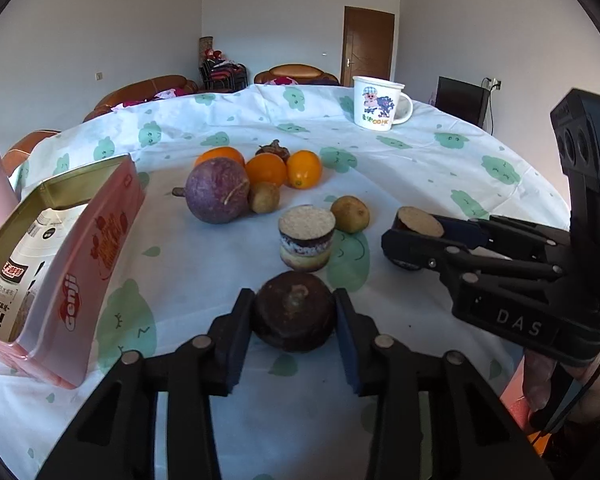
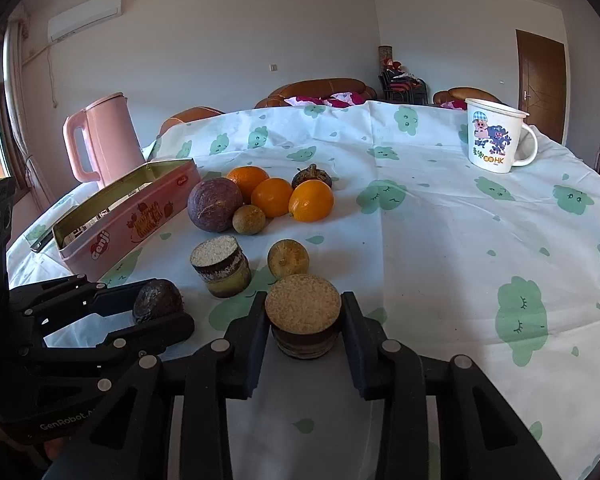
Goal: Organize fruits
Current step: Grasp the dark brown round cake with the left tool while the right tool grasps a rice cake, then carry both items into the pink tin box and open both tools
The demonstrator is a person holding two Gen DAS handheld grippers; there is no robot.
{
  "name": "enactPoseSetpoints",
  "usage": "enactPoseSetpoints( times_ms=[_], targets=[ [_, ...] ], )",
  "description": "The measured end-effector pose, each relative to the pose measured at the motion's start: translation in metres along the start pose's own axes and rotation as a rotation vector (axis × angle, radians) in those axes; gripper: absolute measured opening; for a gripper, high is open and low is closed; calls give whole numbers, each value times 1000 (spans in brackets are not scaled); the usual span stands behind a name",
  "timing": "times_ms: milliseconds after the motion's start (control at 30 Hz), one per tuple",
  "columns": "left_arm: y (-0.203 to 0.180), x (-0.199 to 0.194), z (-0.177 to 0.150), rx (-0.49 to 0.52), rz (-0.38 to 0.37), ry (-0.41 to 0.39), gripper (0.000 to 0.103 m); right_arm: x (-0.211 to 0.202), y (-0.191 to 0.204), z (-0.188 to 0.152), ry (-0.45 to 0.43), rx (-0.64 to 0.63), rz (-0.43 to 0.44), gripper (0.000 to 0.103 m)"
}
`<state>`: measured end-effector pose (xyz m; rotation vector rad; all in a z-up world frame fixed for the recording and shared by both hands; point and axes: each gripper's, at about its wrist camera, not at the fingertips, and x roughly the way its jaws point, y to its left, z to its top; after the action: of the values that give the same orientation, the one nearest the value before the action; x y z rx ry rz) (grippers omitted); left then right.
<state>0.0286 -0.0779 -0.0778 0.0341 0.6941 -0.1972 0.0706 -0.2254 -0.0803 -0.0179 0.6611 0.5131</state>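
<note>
My left gripper (image 1: 295,314) is shut on a dark brown round fruit (image 1: 295,310), low over the tablecloth; it also shows in the right wrist view (image 2: 158,300). My right gripper (image 2: 303,322) is shut on a cut cylinder piece with a pale grainy top (image 2: 303,308), seen from the left wrist view (image 1: 418,222). A second cut cylinder (image 1: 306,238) stands between them. Behind lie a purple fruit (image 1: 217,191), three oranges (image 1: 266,169), two small brownish fruits (image 1: 350,214) and a dark mangosteen (image 1: 275,150).
An open pink tin box (image 1: 80,276) with a packet inside sits at the left. A pink kettle (image 2: 102,140) stands behind it. A white cartoon mug (image 2: 494,140) stands at the far right. The table is round with a white cloth with green prints (image 2: 460,260).
</note>
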Motion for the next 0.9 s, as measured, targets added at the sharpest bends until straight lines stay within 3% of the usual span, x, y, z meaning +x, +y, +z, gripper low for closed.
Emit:
enactPoseSetpoints(
  times_ms=[133,467,900],
  targets=[
    [3,-8,2,-4,-4,-33,40,-12,1,4,-25,-2,11,37],
    [22,-28,14,-19,76,-108,40,-15,24,20,-70,-42,73,37],
    [77,-53,30,-102,223,-174,40,-15,66,77,-115,-123,184,37]
  ],
)
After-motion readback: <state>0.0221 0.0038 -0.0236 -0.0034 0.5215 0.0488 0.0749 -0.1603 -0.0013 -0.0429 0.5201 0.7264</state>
